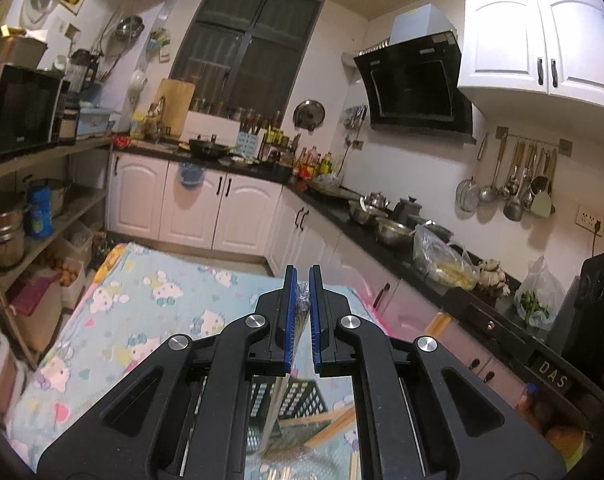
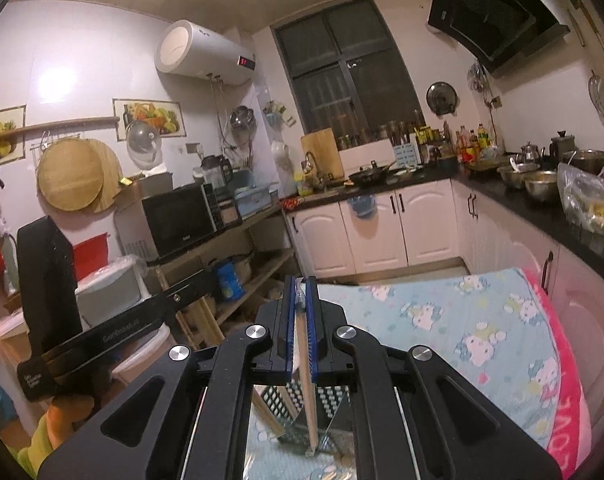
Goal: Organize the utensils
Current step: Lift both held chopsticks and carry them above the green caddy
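My left gripper [image 1: 302, 276] is shut on a utensil in clear plastic wrap [image 1: 301, 312], held upright above the table. Below it, between the gripper arms, a black perforated basket [image 1: 298, 400] and wooden chopsticks [image 1: 333, 424] show on the cloth. My right gripper [image 2: 300, 286] is shut on a plastic-wrapped pair of wooden chopsticks [image 2: 307, 384] that hangs down over the black perforated basket [image 2: 286, 400]. Both grippers are raised above the table with the blue cartoon-cat cloth [image 1: 150, 312], which also shows in the right wrist view [image 2: 461, 320].
A black counter [image 1: 365, 236] with pots, bowls and bags runs along the right. A shelf with a microwave [image 1: 18, 112] stands on the left. The other gripper's black body [image 2: 102, 332] shows at the left of the right wrist view.
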